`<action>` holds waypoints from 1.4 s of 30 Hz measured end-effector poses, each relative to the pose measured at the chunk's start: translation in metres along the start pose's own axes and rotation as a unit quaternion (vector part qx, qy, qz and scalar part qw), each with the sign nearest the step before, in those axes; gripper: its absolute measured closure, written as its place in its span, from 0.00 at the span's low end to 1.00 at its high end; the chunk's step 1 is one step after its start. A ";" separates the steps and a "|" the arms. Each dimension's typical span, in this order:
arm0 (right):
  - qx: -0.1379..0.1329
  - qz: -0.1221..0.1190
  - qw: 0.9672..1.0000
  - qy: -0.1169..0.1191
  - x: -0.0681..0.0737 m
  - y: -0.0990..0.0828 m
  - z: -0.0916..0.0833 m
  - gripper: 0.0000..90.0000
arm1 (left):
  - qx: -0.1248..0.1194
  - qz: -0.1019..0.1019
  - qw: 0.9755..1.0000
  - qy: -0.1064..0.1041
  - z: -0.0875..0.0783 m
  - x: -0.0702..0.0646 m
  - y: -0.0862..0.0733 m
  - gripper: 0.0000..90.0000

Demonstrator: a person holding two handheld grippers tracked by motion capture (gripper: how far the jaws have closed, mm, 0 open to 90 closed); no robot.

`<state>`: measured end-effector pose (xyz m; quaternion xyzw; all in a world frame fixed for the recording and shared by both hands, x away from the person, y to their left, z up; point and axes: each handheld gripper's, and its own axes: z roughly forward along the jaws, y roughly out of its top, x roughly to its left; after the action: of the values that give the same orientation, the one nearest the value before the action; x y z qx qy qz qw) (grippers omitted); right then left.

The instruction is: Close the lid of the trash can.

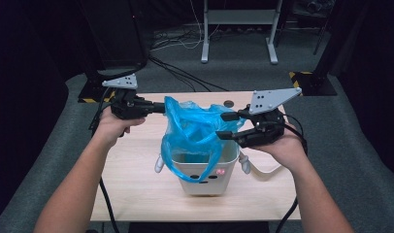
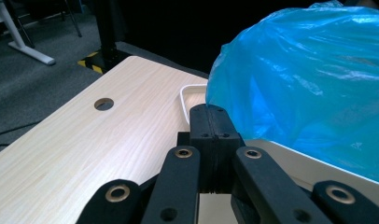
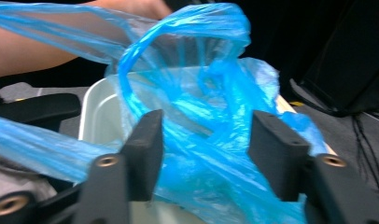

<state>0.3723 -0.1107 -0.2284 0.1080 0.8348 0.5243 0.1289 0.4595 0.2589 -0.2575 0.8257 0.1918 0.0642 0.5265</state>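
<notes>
A white bin with a small face on its front stands at the middle of the wooden table. A thin blue plastic bag sits in it and billows above its rim. My left gripper is shut on the bag's left edge and holds it up; in the left gripper view the jaws press together beside the bag and the bin's rim. My right gripper stands open at the bag's right side. In the right gripper view loose folds of bag lie between its jaws, over the bin.
A round cable hole is near the table's far edge. Two small white arms stick out from the bin's sides. Beyond the table are a white desk frame, black stands and cables on grey carpet.
</notes>
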 end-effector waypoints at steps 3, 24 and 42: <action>-0.008 0.012 1.000 0.002 -0.002 0.000 -0.003 0.69 | -0.001 0.000 1.000 0.000 -0.001 0.000 0.000 0.99; 0.040 -0.049 0.997 0.034 0.013 0.002 0.024 0.50 | 0.002 -0.002 1.000 -0.004 0.002 0.003 0.000 0.99; 0.045 -0.008 0.999 -0.006 -0.015 -0.015 0.016 1.00 | 0.000 0.011 1.000 -0.009 0.000 0.000 0.000 0.99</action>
<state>0.3914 -0.1082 -0.2470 0.1099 0.8578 0.4841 0.1333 0.4590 0.2587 -0.2577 0.8285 0.1779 0.0627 0.5273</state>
